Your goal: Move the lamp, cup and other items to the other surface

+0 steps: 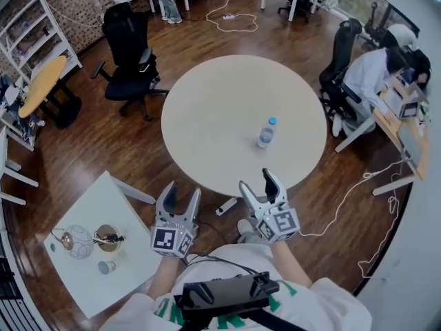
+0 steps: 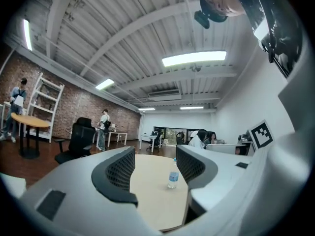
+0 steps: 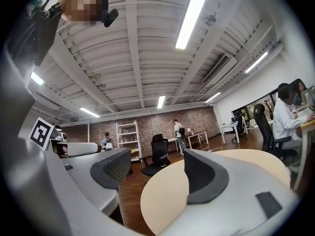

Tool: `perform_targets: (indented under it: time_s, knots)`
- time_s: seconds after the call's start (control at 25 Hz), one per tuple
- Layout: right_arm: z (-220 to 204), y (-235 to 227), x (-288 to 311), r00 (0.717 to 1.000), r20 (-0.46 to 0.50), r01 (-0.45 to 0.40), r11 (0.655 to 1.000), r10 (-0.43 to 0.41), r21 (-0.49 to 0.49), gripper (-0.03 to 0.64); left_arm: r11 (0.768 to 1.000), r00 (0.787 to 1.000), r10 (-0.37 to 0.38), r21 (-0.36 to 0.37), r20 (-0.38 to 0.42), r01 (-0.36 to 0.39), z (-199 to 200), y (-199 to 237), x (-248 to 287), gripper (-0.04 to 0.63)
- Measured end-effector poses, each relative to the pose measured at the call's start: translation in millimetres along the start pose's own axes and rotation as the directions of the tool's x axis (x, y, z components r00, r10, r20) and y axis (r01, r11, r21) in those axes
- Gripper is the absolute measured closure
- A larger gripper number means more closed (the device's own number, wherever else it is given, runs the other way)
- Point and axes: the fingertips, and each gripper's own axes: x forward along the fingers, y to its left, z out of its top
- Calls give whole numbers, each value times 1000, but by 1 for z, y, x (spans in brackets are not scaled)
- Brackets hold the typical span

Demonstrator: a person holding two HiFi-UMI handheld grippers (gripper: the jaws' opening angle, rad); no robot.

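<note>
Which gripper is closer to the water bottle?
Right. The right gripper is at the round table's near edge, just short of the water bottle; the left gripper sits farther left.

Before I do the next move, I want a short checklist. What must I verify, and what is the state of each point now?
1. Left gripper empty, jaws apart: ok.
2. Right gripper empty, jaws apart: ok.
3. Free room on the round table beside the water bottle: ok.
4. Lamp, brown item and small cup stand apart on the small white table, so each can be picked alone: ok.
5. Grippers aimed at these items: not ok; both point toward the round table.
6. Lamp free of any cord that could snag: cannot tell.
</note>
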Motion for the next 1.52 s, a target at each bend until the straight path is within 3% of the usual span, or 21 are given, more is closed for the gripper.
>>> perform_targets:
  time_s: [0.2,0.4,0.72,1.04,1.24,1.32,1.44,1.52]
  knots:
    - [-34,-42,-20,994,-77,85,996,-82,36,253,991,990,-130,-7,-46,130,-13,-33,35,344]
    - [-61,-96,-37,974,-152,182,981,-169,72,262,978,975,-207,-36,-74,205,-28,-66,68,344]
    - [-99,-191,-14,951,-238,214,975,-195,58,282,958,948,-286,-38,-141,283,-70,-109,140,344]
    - [-123,-259,84,955,-275,110,994,-111,-20,284,967,951,-254,-30,-175,253,-89,-128,187,344]
    - [-121,-274,141,960,-267,62,993,-86,-99,285,985,966,-167,-4,-199,170,-100,-109,183,344]
    - [-118,-278,156,961,-261,54,990,-87,-131,308,992,970,-123,-9,-208,124,-102,-99,177,344]
    - [-111,-282,167,956,-277,42,982,-93,-185,442,998,975,-67,-5,-211,68,-99,-87,170,344]
    - [-102,-280,165,953,-285,50,983,-100,-178,448,999,979,-35,-1,-201,36,-97,-81,162,344]
